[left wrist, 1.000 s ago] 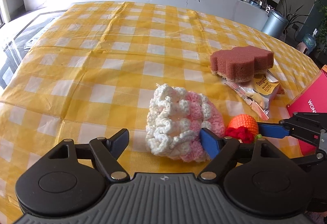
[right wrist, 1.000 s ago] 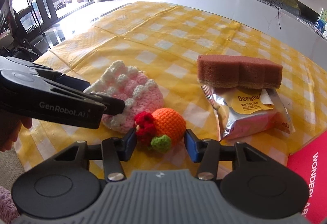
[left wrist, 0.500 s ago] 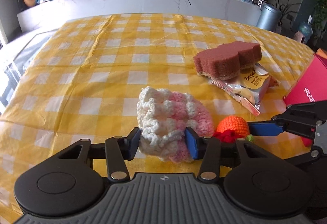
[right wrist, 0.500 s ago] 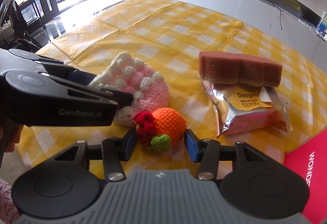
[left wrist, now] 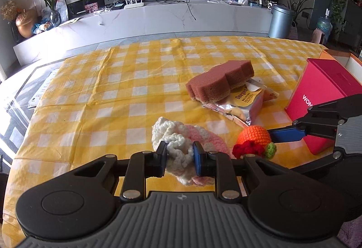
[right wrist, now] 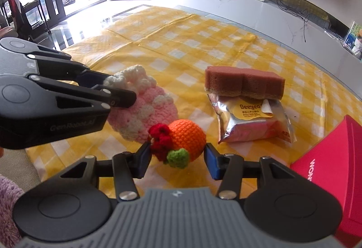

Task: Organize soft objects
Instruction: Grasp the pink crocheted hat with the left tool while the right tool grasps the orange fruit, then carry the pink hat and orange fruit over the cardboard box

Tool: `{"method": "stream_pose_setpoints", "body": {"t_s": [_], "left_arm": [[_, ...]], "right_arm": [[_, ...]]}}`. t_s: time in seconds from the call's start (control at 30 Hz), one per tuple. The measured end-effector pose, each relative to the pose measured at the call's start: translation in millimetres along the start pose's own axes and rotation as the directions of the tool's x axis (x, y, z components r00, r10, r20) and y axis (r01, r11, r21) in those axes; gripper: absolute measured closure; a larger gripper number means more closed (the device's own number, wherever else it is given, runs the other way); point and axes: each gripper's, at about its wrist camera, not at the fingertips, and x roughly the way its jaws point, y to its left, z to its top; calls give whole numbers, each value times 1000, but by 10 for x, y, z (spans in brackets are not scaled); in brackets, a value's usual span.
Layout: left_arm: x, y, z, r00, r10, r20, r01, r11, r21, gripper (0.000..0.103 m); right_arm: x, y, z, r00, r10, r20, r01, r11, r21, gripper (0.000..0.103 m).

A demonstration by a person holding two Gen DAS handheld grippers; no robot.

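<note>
Left gripper (left wrist: 179,155): I had its jaws closing on the white end of the knitted pouch (left wrist: 181,146), and the yarn was bunched between the two pads, which already pressed on it.
Knitted pouch: white and pink; from the right wrist camera it (right wrist: 144,110) hung from the left gripper (right wrist: 117,89) just beside the orange toy, and I could not tell whether its lower edge touched the cloth.
Right gripper (right wrist: 177,154): I held its jaws about half spread around the orange toy (right wrist: 184,139); the left pad met the red frill, while the right pad looked to sit at the orange side (contact there I could not confirm).
Orange toy: a crocheted ball with a red frill and a green leaf, seen from the left wrist camera (left wrist: 254,137) at the tip of the right gripper (left wrist: 271,134).
Sponge (right wrist: 244,81): brown, with a lobed outline, resting on top of the snack packet (right wrist: 253,123), well apart from both grippers.
Snack packet: silver and pink with a yellow label, lying flat on the cloth.
Red box (left wrist: 323,94): at the right edge, near the right gripper.
Worktop (left wrist: 135,71): covered by a yellow and white checked cloth.
</note>
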Motion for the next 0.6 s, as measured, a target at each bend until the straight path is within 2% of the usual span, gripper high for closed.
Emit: {"method": "stream_pose_setpoints", "body": {"t_s": [0.33,0.6], "left_arm": [[-481,-306,-36,998,-43,38,45,996,-74,77],[-806,-639,-123,993,-88,77,97,988,-121,77]], "right_arm": [[-559,-129,-240,999,-12,34,13,1000,-22,53],[-1098,-301,-567,995,-71,73,70,997,11,53]]}}
